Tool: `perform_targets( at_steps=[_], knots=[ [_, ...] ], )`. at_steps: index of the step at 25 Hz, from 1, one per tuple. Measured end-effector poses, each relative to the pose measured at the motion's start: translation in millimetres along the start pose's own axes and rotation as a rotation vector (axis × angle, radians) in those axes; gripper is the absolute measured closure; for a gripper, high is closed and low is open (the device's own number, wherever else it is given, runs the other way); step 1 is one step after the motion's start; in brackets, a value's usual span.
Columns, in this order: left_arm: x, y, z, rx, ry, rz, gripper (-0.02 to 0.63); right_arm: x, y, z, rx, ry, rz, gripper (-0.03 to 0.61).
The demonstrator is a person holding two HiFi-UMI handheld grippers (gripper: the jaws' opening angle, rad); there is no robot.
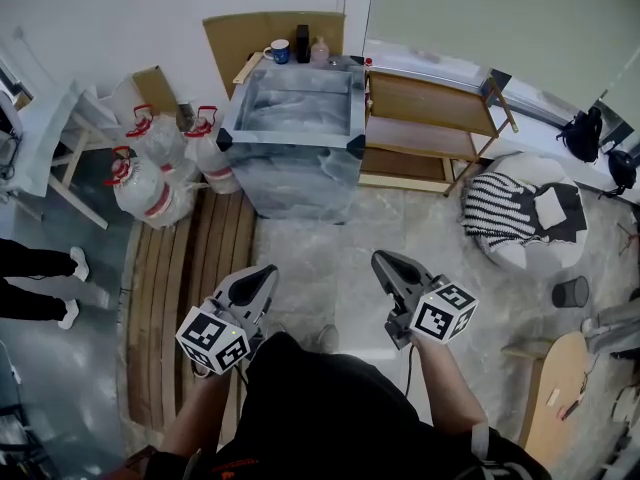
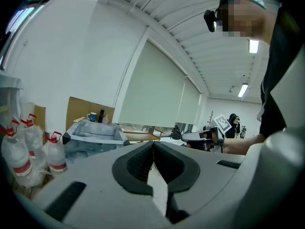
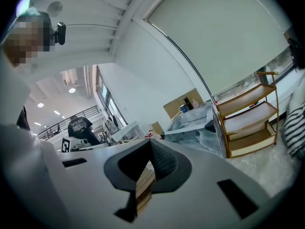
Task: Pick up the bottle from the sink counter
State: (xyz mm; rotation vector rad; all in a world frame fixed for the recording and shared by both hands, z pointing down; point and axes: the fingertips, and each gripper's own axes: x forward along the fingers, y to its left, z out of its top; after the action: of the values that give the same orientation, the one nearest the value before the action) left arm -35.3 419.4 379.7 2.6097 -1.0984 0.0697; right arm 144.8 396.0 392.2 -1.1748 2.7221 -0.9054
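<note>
A dark bottle (image 1: 302, 43) stands on the counter ledge behind the marbled sink (image 1: 292, 138), between a blue mug (image 1: 279, 52) and a small pinkish bottle (image 1: 320, 50). Both grippers hang low near my body, well short of the sink. My left gripper (image 1: 268, 271) is shut with nothing in it, and so is my right gripper (image 1: 380, 260). In the left gripper view the shut jaws (image 2: 153, 144) point past the sink (image 2: 90, 130) and the dark bottle (image 2: 101, 116) is tiny and far. The right gripper view shows its closed tip (image 3: 150, 142) and the bottle (image 3: 187, 103) in the distance.
Large water jugs with red caps (image 1: 150, 173) crowd the floor left of the sink. A slatted wooden bench (image 1: 190, 298) lies under my left gripper. A wooden shelf (image 1: 430, 128) stands right of the sink, and a striped cushion (image 1: 520, 213) beyond it. A person's feet (image 1: 70, 288) show at the far left.
</note>
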Motion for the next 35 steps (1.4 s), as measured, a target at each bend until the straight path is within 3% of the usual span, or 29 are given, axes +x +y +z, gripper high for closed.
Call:
perform_targets(
  at_steps=[11, 21, 27, 35],
  knots=[
    [41.0, 4.6, 3.2, -0.002, 0.008, 0.005, 0.594, 6.9, -35.1, 10.0, 0.016, 0.031, 0.012, 0.575],
    [84.1, 45.3, 9.6, -0.020, -0.005, 0.002, 0.594, 42.3, -71.7, 26.6, 0.014, 0.048, -0.006, 0.575],
    [113.0, 88.5, 16.6, -0.047, -0.004, 0.004, 0.594, 82.7, -96.0, 44.4, 0.019, 0.045, -0.025, 0.575],
    [161.1, 189.3, 42.3, -0.064, 0.022, -0.006, 0.594, 184.6, -129.5, 72.8, 0.053, 0.070, -0.036, 0.575]
  ],
)
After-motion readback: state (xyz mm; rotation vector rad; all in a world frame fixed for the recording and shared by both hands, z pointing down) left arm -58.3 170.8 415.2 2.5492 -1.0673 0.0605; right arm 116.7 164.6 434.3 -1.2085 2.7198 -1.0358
